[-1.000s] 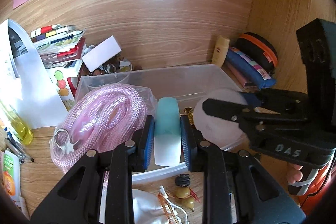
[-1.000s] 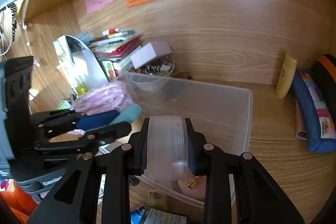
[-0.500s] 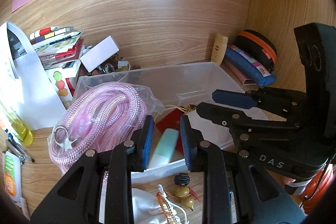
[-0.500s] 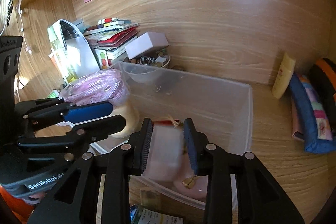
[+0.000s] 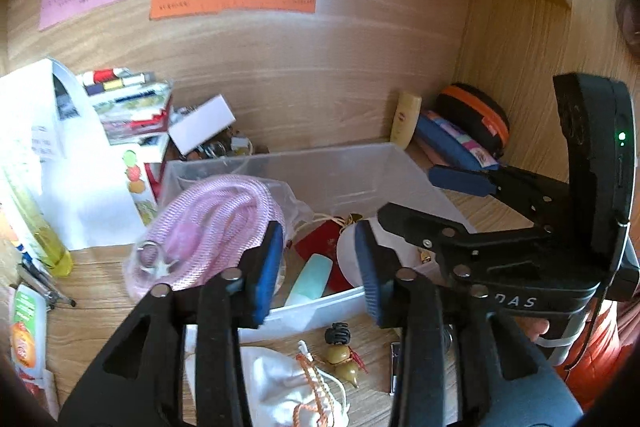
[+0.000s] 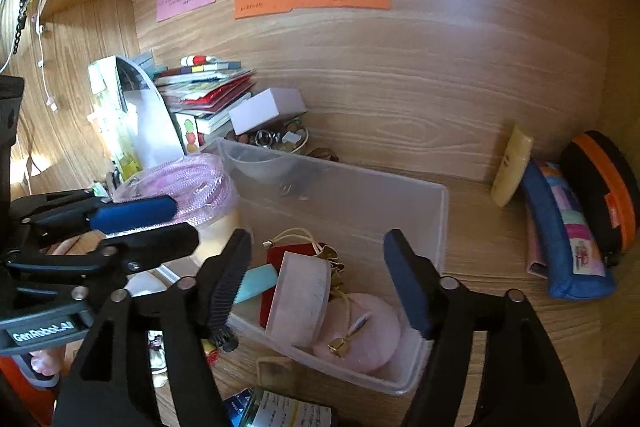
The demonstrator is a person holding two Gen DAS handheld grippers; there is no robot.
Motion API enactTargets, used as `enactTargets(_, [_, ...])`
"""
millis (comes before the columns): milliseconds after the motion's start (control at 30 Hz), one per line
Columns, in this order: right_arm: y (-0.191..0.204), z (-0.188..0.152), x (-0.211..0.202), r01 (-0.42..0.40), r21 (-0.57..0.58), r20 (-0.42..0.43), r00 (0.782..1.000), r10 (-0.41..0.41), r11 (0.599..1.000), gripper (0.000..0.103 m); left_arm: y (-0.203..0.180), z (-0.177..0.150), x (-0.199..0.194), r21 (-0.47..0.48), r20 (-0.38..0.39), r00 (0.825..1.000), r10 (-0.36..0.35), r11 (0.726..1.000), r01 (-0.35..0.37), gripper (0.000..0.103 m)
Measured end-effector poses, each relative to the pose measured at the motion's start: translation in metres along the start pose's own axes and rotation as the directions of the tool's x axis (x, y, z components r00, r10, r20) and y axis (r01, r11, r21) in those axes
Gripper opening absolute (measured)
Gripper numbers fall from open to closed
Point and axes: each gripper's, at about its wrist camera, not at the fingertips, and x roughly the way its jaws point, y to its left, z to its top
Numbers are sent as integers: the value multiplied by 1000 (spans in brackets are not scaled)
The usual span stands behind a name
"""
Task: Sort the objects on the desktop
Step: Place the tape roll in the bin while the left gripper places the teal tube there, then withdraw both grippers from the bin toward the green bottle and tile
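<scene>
Right wrist view: both grippers over the clear bin (image 6: pixel 436 223), jaws opening, nothing gripped.

Right gripper (image 6: pixel 320 279) wide apart above the bin's near half; the translucent round container (image 6: pixel 300 301) lies tilted inside at about 6 o'clock of the bin, between the fingers but untouched by the pads. Teal case (image 6: pixel 256 283) lies in the bin at its 8 o'clock, against a red card (image 6: pixel 292 255); pink puff (image 6: pixel 360 335) at 5 o'clock. Left gripper (image 5: pixel 318 267) partly parted and empty, over the bin's near wall, teal case (image 5: pixel 310 281) below the gap. Pink mesh coil (image 5: pixel 212 223) bulges over the bin's 9 o'clock rim; whether it rests inside is unclear. Blue pencil pouch (image 6: pixel 568 227) on the desk at 3 o'clock, well apart.
</scene>
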Motion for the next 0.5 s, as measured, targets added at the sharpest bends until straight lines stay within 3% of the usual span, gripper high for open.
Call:
enactTargets(67, [1,0,-7,3,3,9,1000,-4,1000,72,1,1,-8,-3,16,1000,5,1000,-5,43])
enactTargets(200, [4,-4,-19,19,3,25,1000,-19,1000,83,4,0,-24,-9,53,998,28,1000,-28,62])
enactTargets(333, [10,-10,-28,45,-10,32,998,-45,999,83,6,-4,-38,-14,74,996,48,999,-47,74])
enactTargets(500, [16,-18,-37,49,-11,22,999,-48,999,84,9,-12,-54,-22,88,993,77,997,-76,81])
